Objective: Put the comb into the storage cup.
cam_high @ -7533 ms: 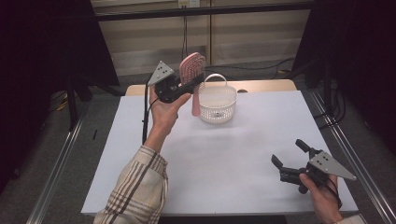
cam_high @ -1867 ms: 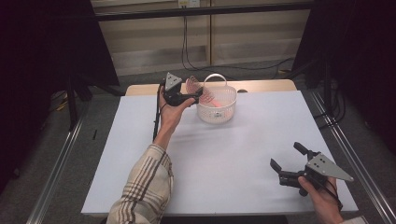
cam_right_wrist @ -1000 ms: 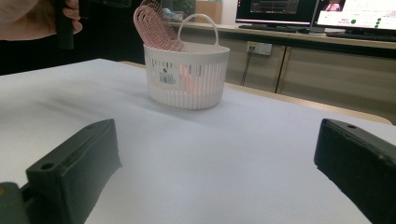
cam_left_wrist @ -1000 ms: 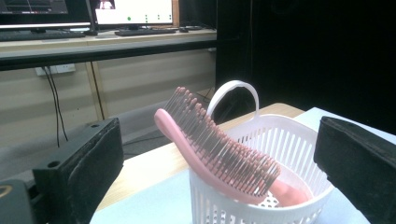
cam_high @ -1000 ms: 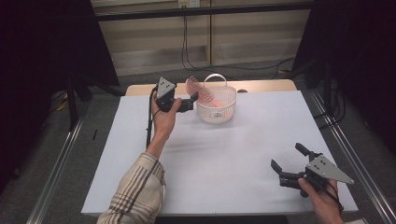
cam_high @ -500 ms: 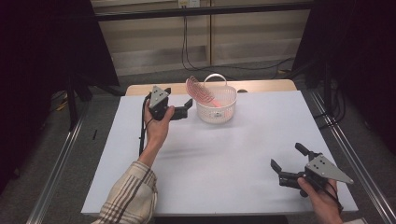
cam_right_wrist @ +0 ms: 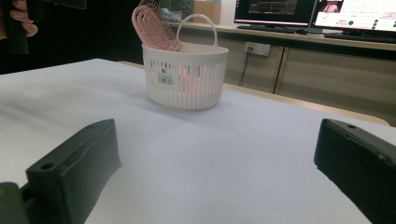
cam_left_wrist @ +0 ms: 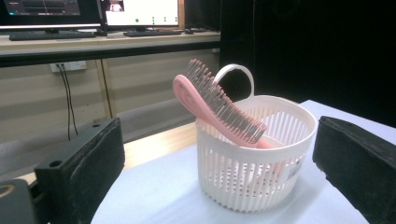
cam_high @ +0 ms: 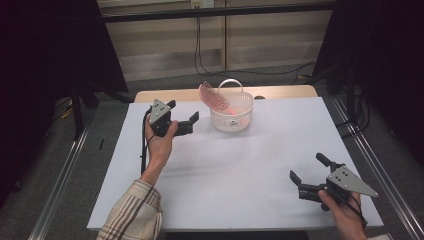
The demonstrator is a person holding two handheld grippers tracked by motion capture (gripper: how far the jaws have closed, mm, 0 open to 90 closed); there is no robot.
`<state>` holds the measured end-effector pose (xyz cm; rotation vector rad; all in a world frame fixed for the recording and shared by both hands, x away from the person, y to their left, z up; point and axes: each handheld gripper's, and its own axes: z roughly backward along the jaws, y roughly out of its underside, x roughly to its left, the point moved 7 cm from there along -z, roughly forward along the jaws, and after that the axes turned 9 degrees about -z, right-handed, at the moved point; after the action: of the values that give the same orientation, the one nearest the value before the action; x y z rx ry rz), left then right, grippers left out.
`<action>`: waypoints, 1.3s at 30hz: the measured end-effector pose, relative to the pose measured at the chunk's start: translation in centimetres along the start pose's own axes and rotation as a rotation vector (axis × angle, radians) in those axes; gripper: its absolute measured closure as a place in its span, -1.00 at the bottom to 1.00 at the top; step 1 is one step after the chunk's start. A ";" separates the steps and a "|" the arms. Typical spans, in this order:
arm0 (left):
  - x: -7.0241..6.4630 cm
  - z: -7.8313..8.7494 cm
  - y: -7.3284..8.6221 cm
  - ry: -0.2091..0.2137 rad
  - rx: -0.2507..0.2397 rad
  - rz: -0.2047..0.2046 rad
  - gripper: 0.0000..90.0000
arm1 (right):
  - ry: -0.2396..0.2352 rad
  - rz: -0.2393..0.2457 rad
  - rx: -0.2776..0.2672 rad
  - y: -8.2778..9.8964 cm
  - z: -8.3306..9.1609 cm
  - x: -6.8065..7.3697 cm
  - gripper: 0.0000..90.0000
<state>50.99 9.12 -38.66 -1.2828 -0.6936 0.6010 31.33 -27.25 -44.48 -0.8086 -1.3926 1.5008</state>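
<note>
Near the far edge of the white table [cam_high: 240, 175], the pink brush [cam_high: 214, 98] is leaning inside the white basket [cam_high: 232, 118], while the left gripper [cam_high: 182, 116] is hanging wide apart just beside it, holding nothing

A white table [cam_high: 240, 175] bears 1 white slatted basket [cam_high: 231, 114] near its far edge.

No readable text; small label on white basket [cam_right_wrist: 163, 80] too blurred to read
</note>
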 end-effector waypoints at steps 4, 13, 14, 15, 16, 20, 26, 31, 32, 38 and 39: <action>-0.1 0.6 0.0 0.010 -0.016 0.019 -0.95 | -0.002 -0.005 -0.001 0.0 -0.1 0.0 -1.00; 0.4 2.4 0.8 -0.025 0.007 0.043 -0.95 | 0.002 -0.003 0.000 0.0 0.0 0.0 -1.00; 0.4 2.6 0.9 -0.032 0.009 0.041 -0.95 | 0.002 -0.002 0.000 0.0 0.0 0.0 -1.00; 0.4 2.8 0.9 -0.034 0.009 0.032 -0.95 | 0.001 -0.002 -0.001 0.0 0.0 0.0 -1.00; 0.4 3.0 0.9 -0.034 0.011 0.039 -0.95 | 0.001 -0.003 0.000 0.0 0.0 0.0 -1.00; 0.3 3.8 1.2 -0.052 0.019 0.032 -0.95 | 0.003 -0.001 -0.002 0.0 0.0 0.0 -1.00; 0.0 4.9 1.4 -0.058 0.017 0.021 -0.95 | 0.001 -0.001 -0.002 0.0 0.0 0.0 -1.00; -0.6 5.6 1.8 -0.057 0.029 0.015 -0.95 | 0.001 -0.001 -0.002 0.0 0.0 0.0 -1.00; -0.7 5.7 1.8 -0.049 0.026 0.018 -0.95 | 0.004 0.001 -0.001 0.0 0.0 0.0 -1.00; -1.1 7.0 1.8 -0.061 0.002 0.001 -0.95 | 0.002 -0.004 -0.003 -0.1 -0.1 0.0 -1.00; -1.2 7.2 1.9 -0.061 -0.002 0.000 -0.95 | 0.002 -0.003 -0.003 -0.1 -0.1 0.0 -1.00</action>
<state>44.78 13.21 -39.67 -1.2708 -0.7447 0.6418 31.39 -27.21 -44.42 -0.8095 -1.3949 1.4953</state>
